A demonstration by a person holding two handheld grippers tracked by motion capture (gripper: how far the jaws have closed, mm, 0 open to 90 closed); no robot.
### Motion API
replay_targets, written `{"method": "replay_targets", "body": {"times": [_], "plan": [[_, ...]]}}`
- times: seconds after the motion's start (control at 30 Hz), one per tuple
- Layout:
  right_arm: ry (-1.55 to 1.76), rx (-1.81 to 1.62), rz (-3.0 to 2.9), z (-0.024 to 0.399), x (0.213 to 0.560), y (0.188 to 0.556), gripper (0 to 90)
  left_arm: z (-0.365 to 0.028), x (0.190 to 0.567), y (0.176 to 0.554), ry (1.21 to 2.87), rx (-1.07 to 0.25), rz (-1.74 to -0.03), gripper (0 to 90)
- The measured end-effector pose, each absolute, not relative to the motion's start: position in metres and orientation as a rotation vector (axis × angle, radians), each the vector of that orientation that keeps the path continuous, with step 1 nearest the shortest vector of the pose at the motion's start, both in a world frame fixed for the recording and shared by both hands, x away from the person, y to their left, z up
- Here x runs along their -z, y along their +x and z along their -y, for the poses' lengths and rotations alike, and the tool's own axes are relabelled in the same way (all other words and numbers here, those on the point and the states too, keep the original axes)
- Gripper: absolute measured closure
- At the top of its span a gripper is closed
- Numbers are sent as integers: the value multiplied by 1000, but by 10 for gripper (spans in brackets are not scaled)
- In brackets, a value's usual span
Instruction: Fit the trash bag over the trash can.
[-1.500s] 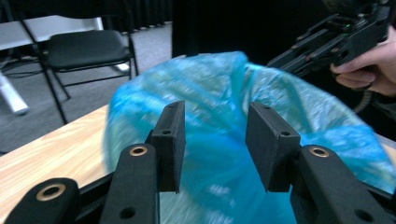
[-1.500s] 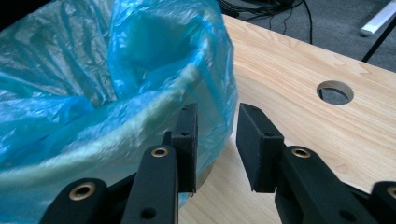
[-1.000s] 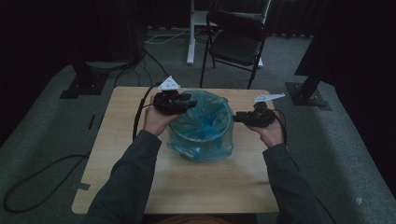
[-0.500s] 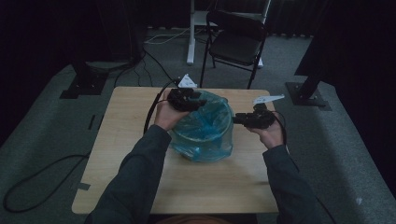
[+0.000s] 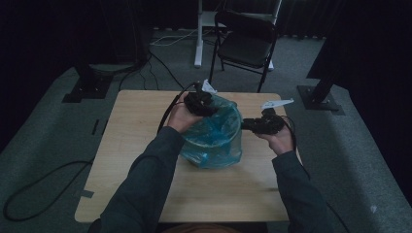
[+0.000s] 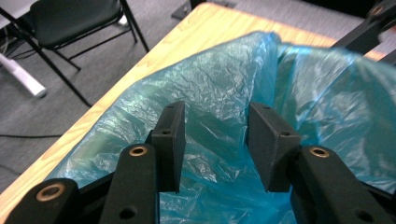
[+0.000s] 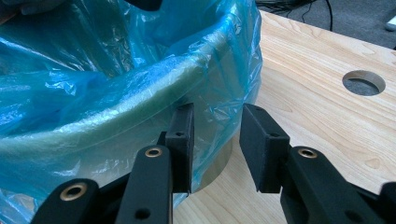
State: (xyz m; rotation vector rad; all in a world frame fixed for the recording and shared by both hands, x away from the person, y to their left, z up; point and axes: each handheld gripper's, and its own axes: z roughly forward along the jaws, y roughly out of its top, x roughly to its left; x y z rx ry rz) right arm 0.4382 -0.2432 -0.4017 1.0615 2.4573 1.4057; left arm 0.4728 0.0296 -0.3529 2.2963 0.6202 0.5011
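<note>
Writing: I read no brand or label on anything here.
Bag [image 5: 214, 141]: thin blue plastic, crinkled, translucent, lining a bin [image 7: 140, 126] and folded over its pale rim; I see both mid-table [image 5: 126, 145].
Left gripper [image 5: 200, 103]: over the bag's far rim; jaws apart, film behind the gap, pads not pressing it.
Right gripper [image 5: 257, 125]: at the bag's right side; jaws apart, one pad just beside the film, possibly brushing it; I can't tell.
Hole [image 7: 364, 82]: round, in the tabletop.
</note>
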Motion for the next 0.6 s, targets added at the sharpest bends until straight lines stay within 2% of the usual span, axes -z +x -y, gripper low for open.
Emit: {"method": "replay_targets", "body": {"times": [0.6], "plan": [[1054, -1406, -2464, 243, 401, 437, 644, -5, 372, 479, 2582, -551, -601, 565]]}}
